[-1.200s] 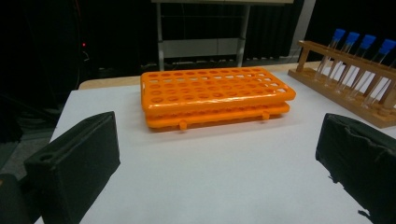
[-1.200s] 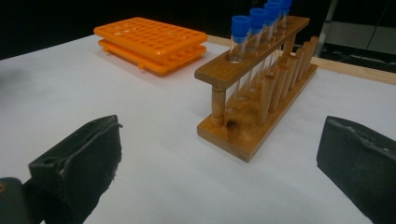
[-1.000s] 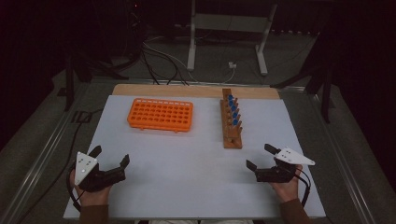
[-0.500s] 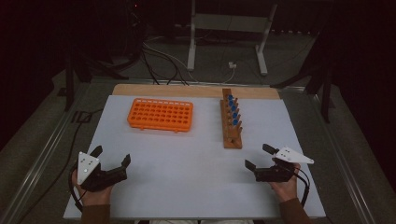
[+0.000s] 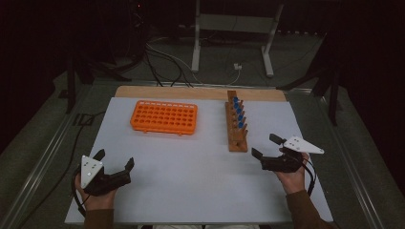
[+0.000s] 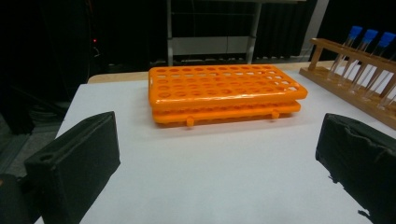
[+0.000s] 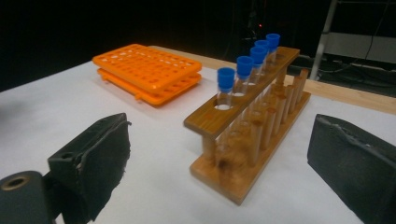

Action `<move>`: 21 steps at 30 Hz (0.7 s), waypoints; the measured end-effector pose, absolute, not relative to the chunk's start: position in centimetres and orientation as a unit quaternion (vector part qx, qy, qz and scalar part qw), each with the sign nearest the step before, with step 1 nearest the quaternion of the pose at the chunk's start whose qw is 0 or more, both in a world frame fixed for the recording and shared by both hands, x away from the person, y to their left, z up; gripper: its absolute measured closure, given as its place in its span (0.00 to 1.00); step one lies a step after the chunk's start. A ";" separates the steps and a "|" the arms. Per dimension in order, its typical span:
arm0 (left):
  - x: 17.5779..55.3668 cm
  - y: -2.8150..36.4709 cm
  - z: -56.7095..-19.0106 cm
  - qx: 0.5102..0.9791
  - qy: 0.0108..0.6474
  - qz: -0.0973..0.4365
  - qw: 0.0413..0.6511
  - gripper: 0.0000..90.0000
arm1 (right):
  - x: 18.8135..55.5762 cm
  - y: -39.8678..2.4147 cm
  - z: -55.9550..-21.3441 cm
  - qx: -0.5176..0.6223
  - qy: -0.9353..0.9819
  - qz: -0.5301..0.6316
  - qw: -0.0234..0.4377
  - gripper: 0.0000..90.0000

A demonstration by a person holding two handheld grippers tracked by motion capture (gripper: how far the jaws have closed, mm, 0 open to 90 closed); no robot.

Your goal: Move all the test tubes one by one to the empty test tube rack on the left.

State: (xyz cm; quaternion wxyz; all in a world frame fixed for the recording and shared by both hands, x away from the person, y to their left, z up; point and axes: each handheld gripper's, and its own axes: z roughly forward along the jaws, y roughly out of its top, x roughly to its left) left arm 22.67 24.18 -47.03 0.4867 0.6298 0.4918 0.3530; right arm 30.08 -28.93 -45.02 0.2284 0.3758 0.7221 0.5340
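Reaching toward the wooden rack [image 5: 237, 125], the right gripper [image 5: 266, 146] now sits closer to that rack's near end than it did a second ago, when it lay nearer the table's near right corner. Its jaws have just been closing a little, yet they remain spread wide with nothing between them. The left gripper [image 5: 113, 160] has kept its place by the near left corner of the white table [image 5: 191, 181], jaws spread and empty too. I judge this as the start of an approach to the blue-capped tubes [image 5: 238, 110], likely to lift one out and carry it to the orange rack [image 5: 164, 117]; no tube is touched yet.

From above, the layout is plain: the orange rack lies toward the far left of the table, the wooden rack stands right of centre and runs from the far edge toward the near edge, and the two are well apart.

Seen along the right gripper's jaws, the wooden rack [image 7: 252, 126] is angled away, its tubes [image 7: 247, 74] upright in the top row, the nearest one with a blue cap [image 7: 226, 78]; a row of pegs stands lower beside them. Looking along the left gripper's jaws, the orange rack [image 6: 224, 98] proves to have two tiers, with empty holes.
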 end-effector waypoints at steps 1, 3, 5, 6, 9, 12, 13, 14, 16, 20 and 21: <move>22.7 24.2 -47.0 0.629 0.492 0.353 0.487 0.01 | 30.4 -28.8 -45.0 0.375 0.725 0.531 0.227 0.08; 22.7 24.1 -47.1 0.630 0.493 0.353 0.486 0.01 | 31.1 -28.5 -44.9 0.376 0.731 0.523 0.224 0.09; 22.7 24.1 -47.1 0.630 0.494 0.351 0.485 0.01 | 31.8 -28.2 -44.8 0.374 0.737 0.515 0.225 0.12; 22.8 24.0 -47.1 0.631 0.494 0.351 0.485 0.01 | 31.8 -28.2 -44.8 0.374 0.737 0.515 0.225 0.12; 22.9 23.9 -47.2 0.634 0.494 0.349 0.482 0.01 | 32.9 -27.4 -44.7 0.373 0.744 0.507 0.224 0.17; 22.9 23.7 -47.2 0.636 0.492 0.350 0.481 0.01 | 33.8 -26.7 -45.1 0.377 0.751 0.501 0.207 0.19; 22.9 23.7 -47.2 0.636 0.492 0.350 0.481 0.01 | 34.1 -26.4 -45.2 0.379 0.752 0.499 0.204 0.20; 22.9 23.8 -47.2 0.636 0.491 0.350 0.481 0.01 | 34.3 -26.2 -45.4 0.379 0.753 0.496 0.206 0.23; 22.9 23.8 -47.2 0.636 0.493 0.348 0.482 0.01 | 34.6 -26.0 -45.5 0.382 0.753 0.493 0.208 0.26; 22.9 23.9 -47.2 0.634 0.495 0.346 0.484 0.01 | 36.0 -25.3 -45.8 0.387 0.754 0.487 0.211 0.42; 22.9 23.9 -47.2 0.634 0.495 0.346 0.484 0.01 | 36.3 -25.2 -45.8 0.386 0.755 0.486 0.210 0.45</move>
